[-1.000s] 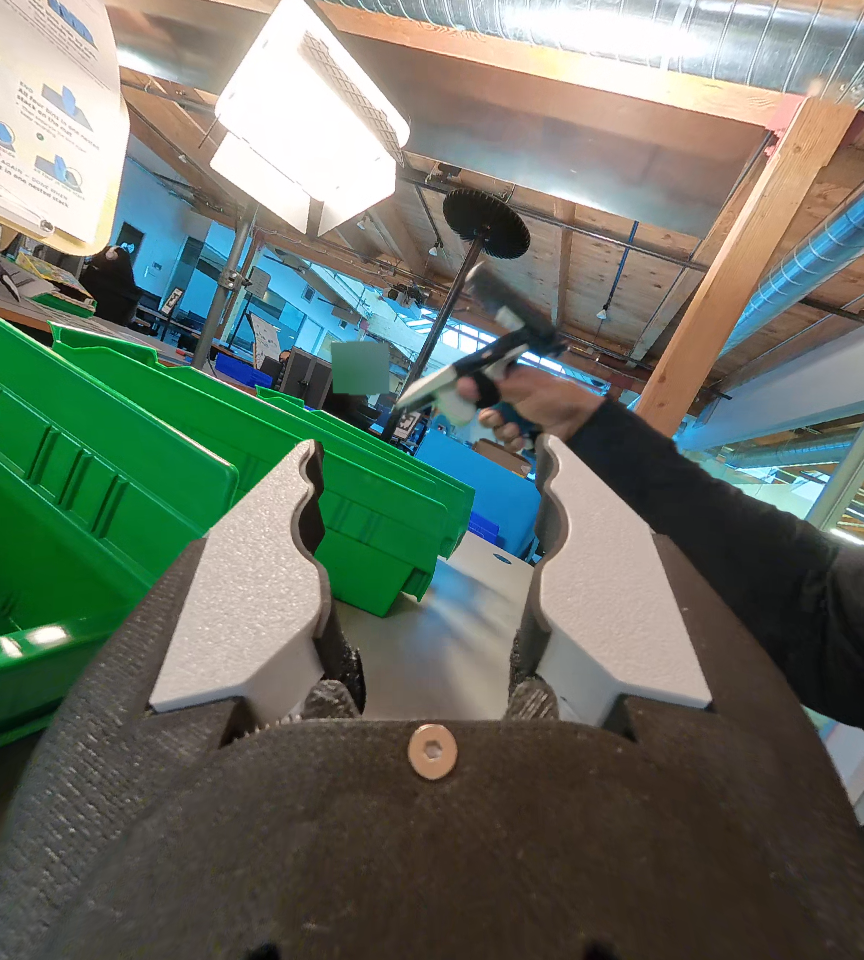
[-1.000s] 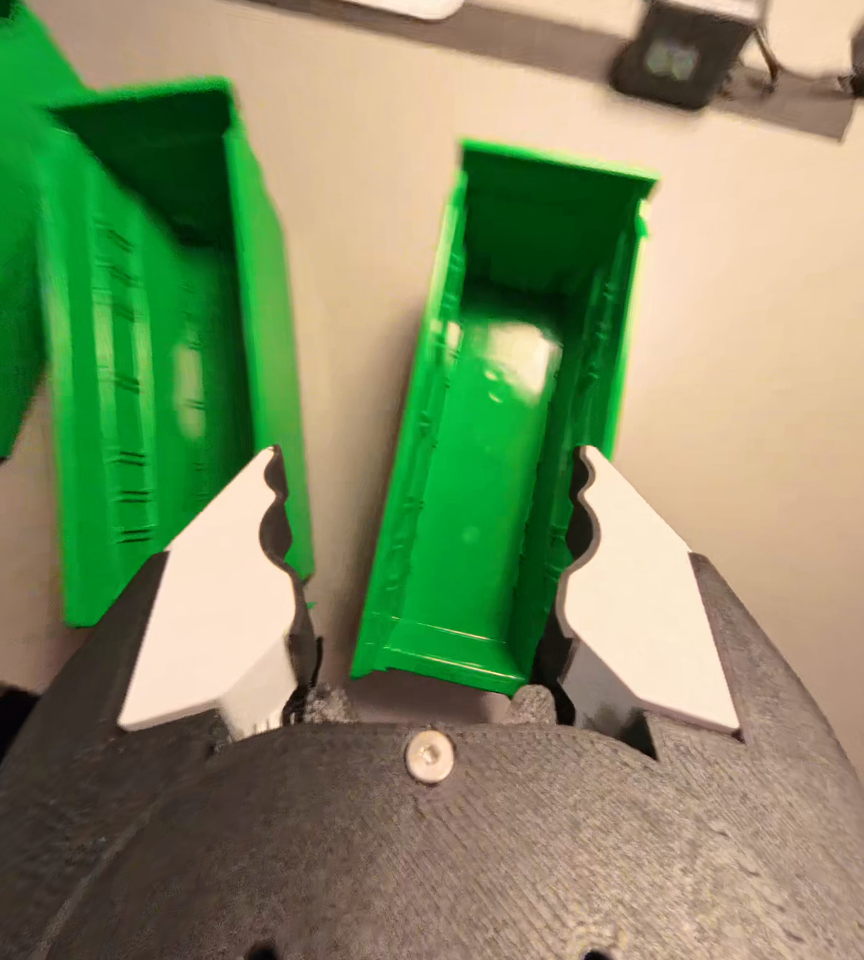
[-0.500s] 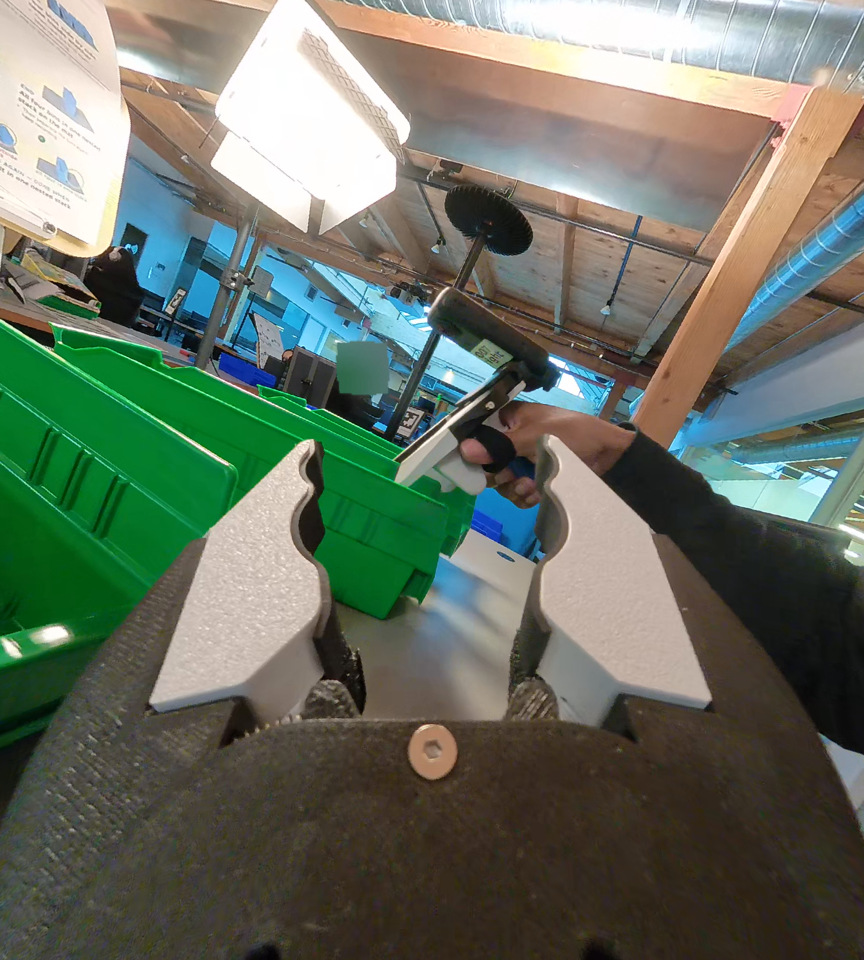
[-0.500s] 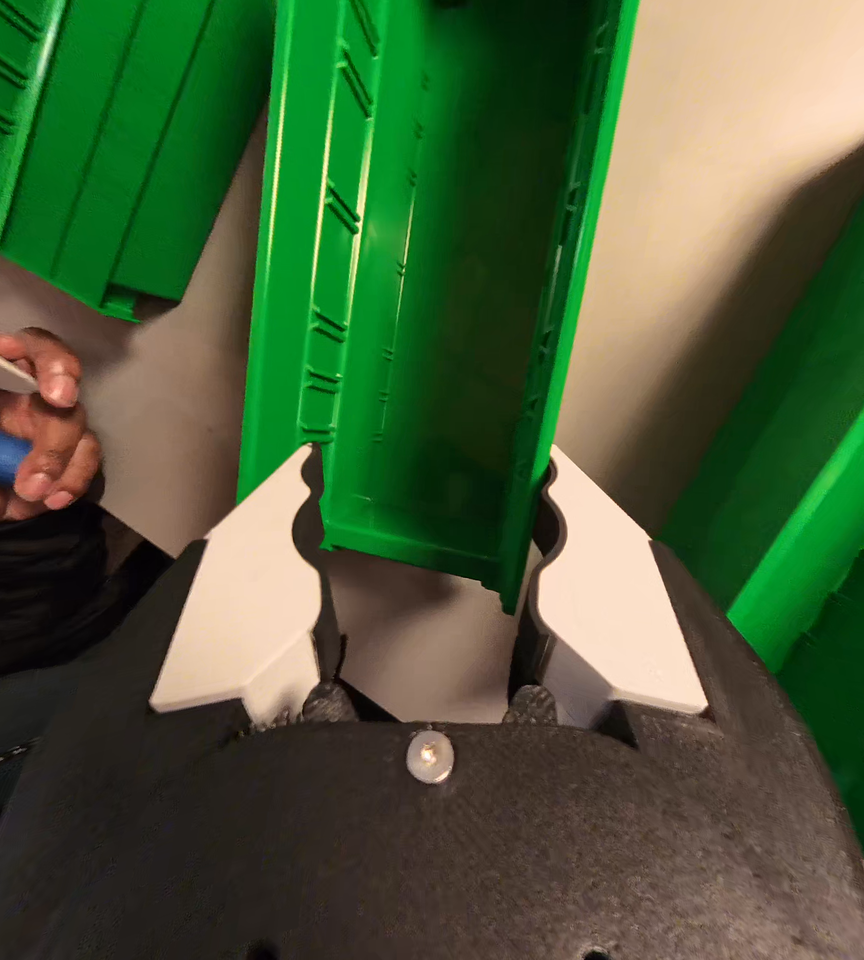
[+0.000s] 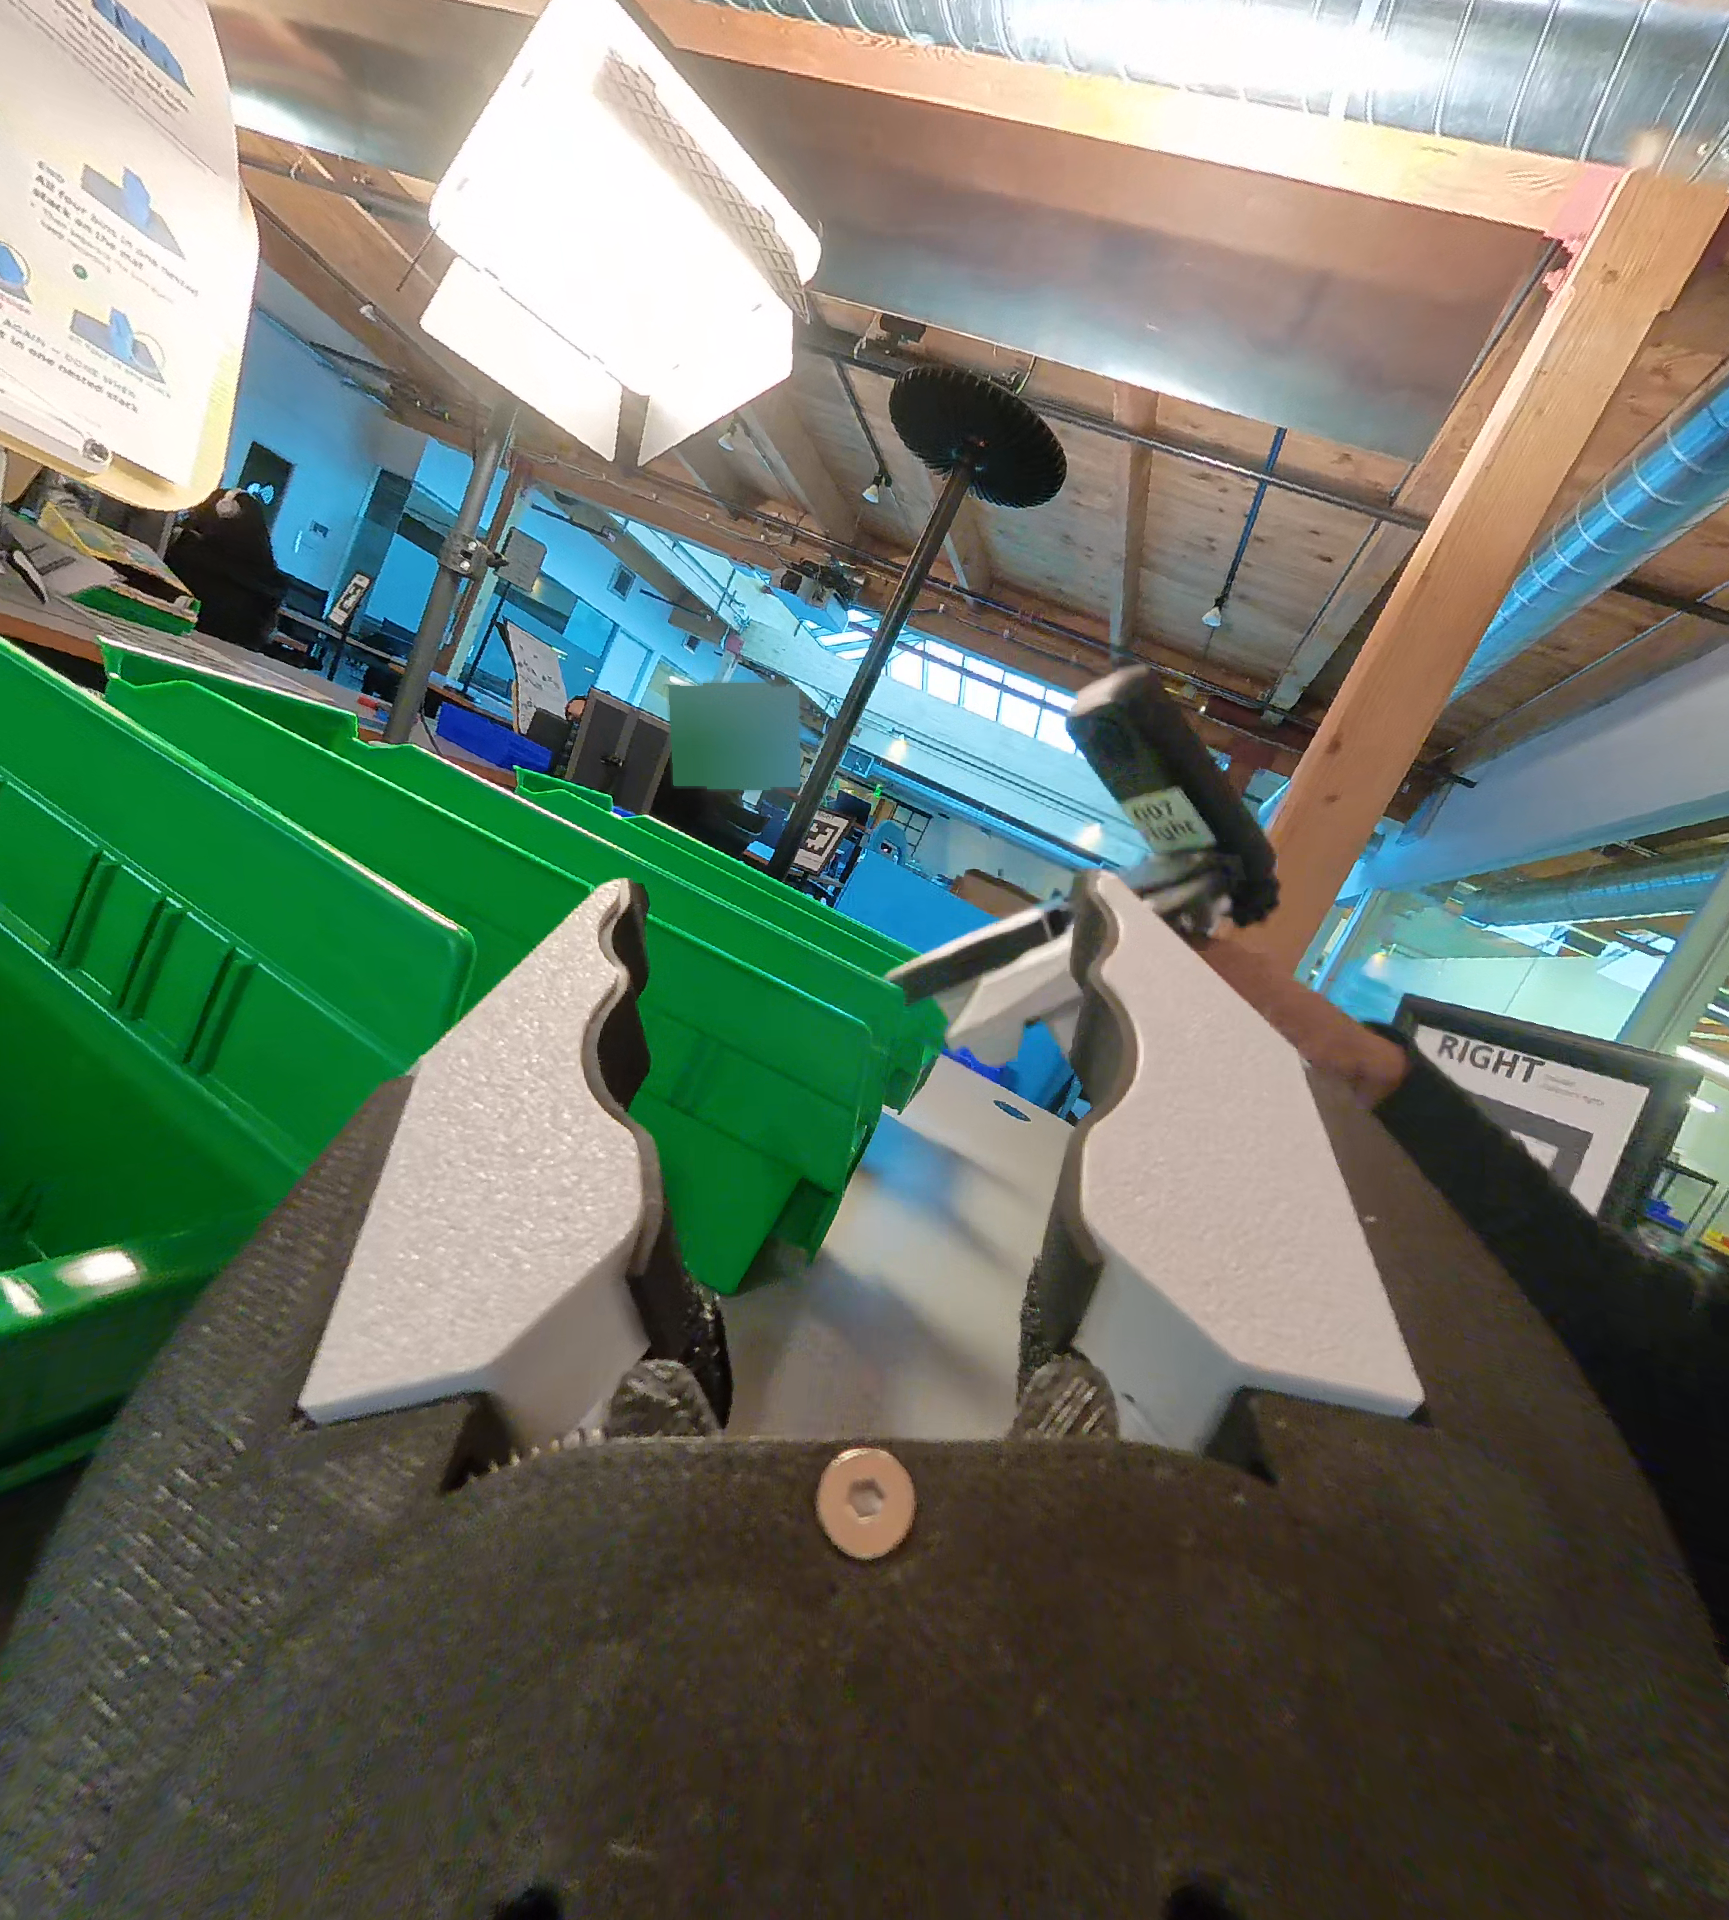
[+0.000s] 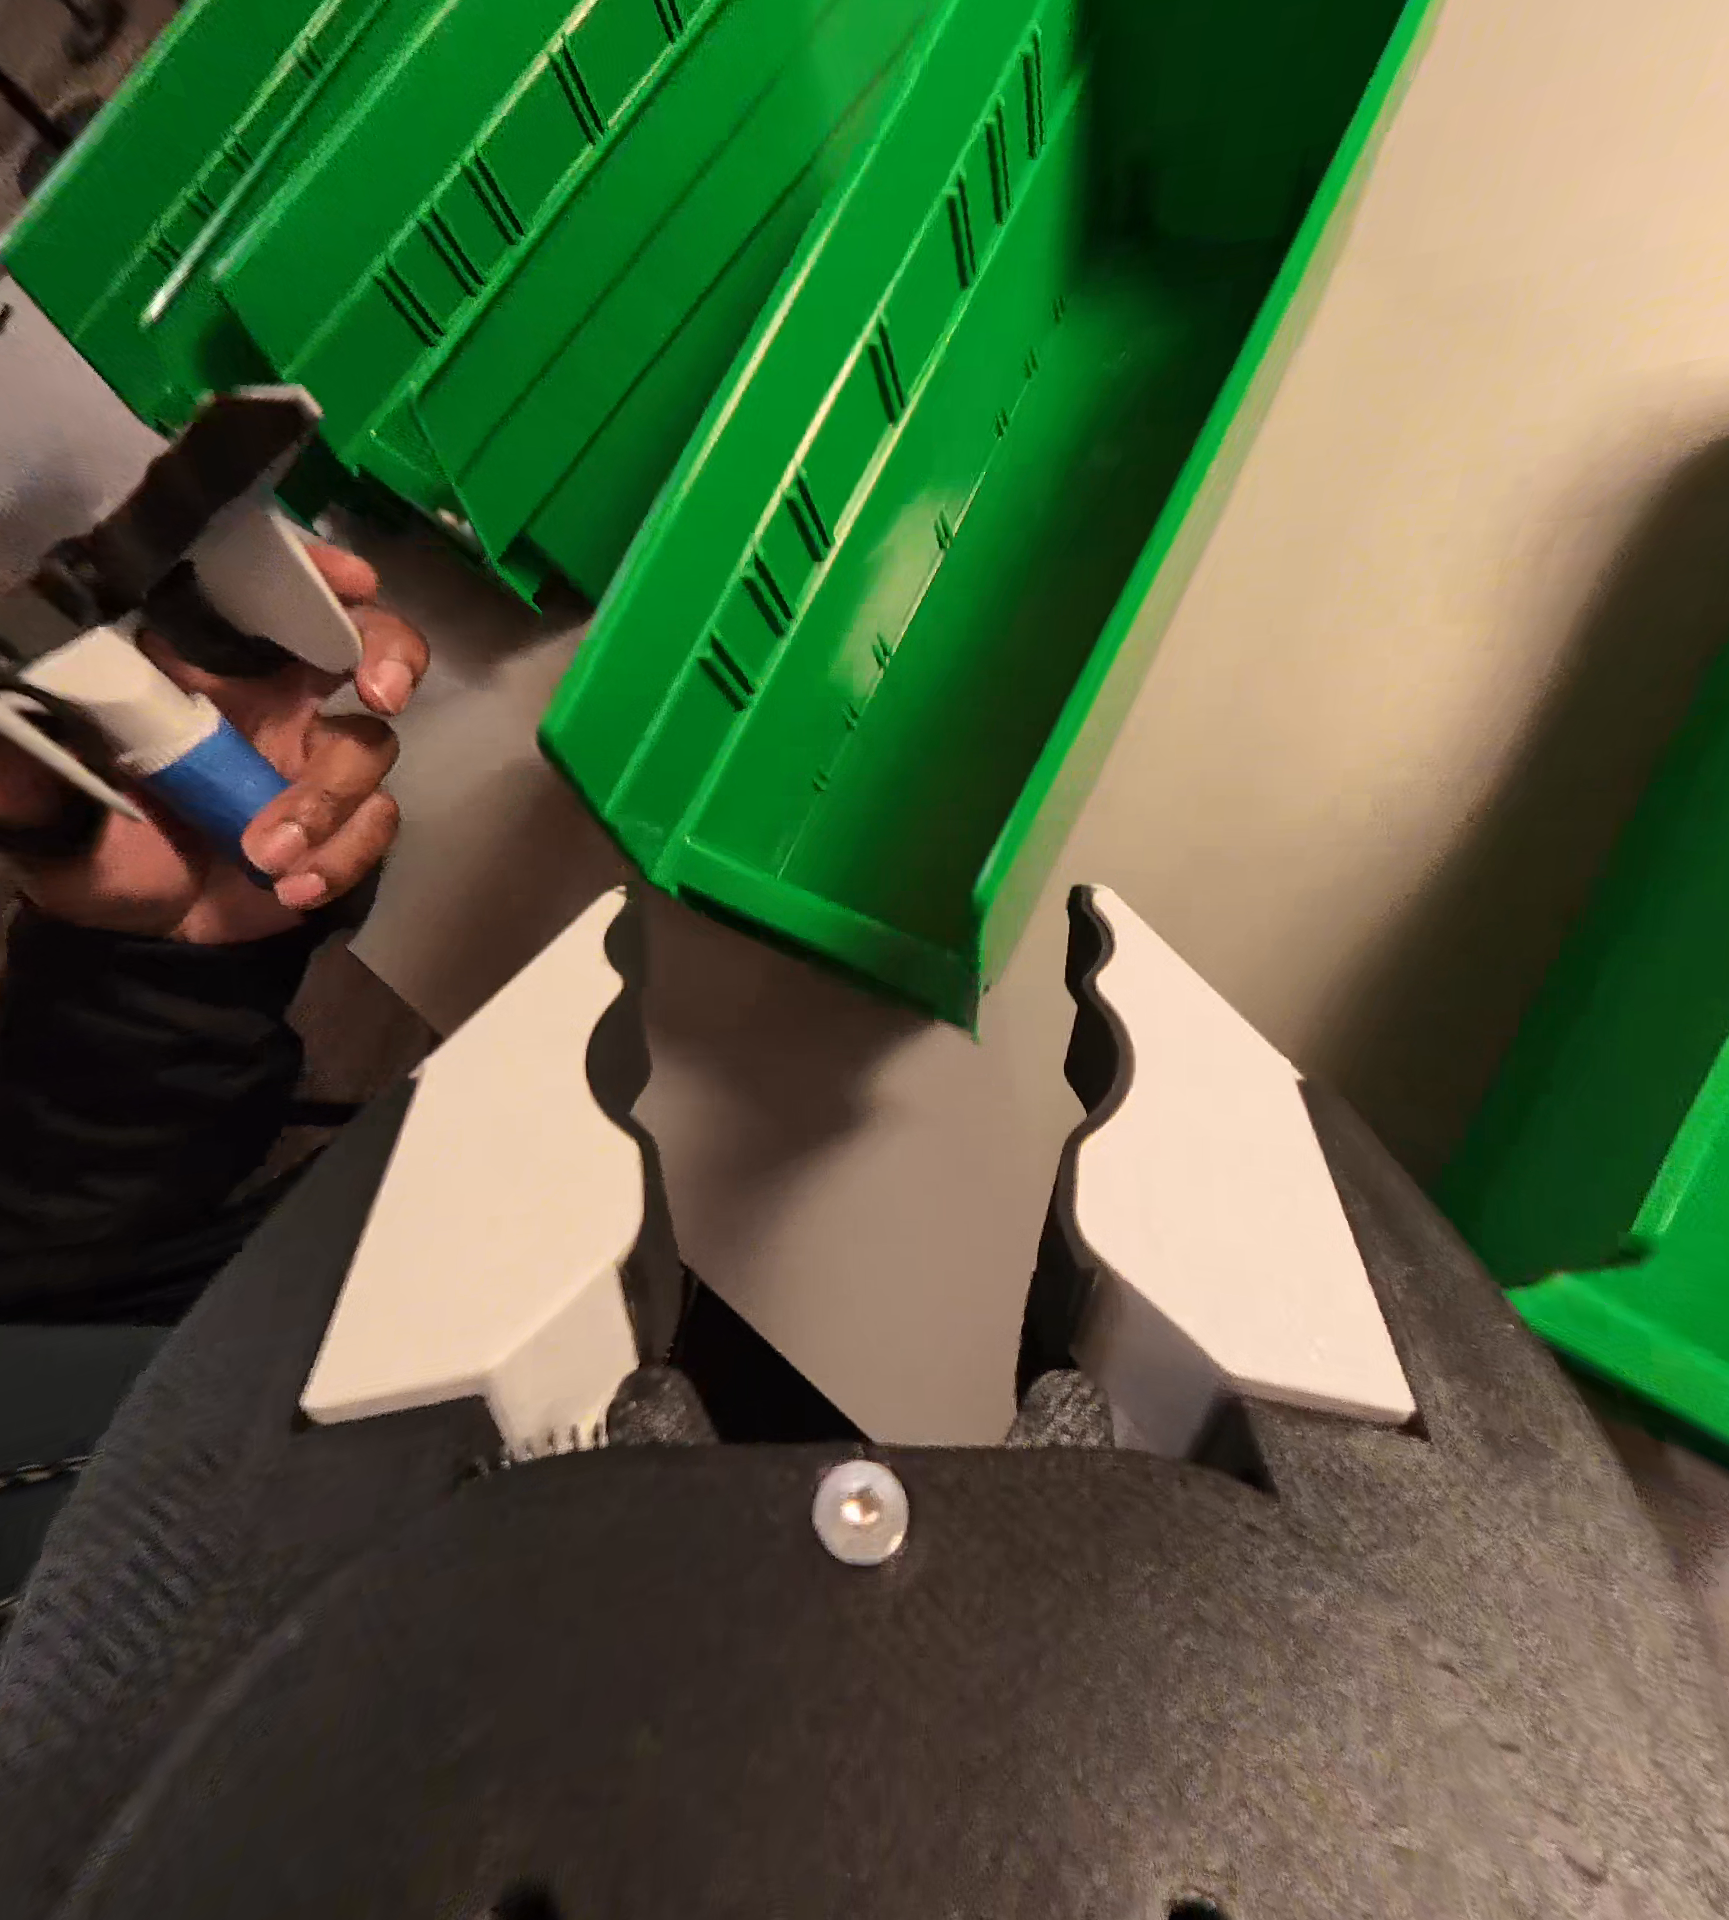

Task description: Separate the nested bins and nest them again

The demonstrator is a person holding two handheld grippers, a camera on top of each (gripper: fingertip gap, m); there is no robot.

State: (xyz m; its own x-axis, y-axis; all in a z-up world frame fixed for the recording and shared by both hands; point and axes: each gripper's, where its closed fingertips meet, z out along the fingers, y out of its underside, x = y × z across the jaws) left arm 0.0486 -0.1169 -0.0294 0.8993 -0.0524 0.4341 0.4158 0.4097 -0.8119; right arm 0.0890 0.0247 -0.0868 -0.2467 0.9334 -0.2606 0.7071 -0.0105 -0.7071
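Right wrist view puts your right gripper [image 6: 855,904] just short of the near end of a narrow green bin [image 6: 943,623]; its fingers stand apart with nothing between them, and the bin's end wall sits just beyond the fingertips, skewed so its right corner pokes toward the gap. To take this bin well, square your wrist to the end wall first, then bring one finger inside and one outside that wall before you squeeze; as it lies, the corner would likely catch the right pad [image 6: 1099,997].

Left of this bin your own left hand [image 6: 216,748] holds the other tool, and beyond it lies a group of green bins [image 6: 444,270] whose walls overlap; whether they are nested you cannot tell. Right of the bin is bare beige tabletop [image 6: 1411,520], then another green bin [image 6: 1691,1091] close by, so that is your lane for swinging.

Left wrist view shows your left gripper [image 5: 860,914] also spread and empty, tilted up, bins at its left, open table ahead
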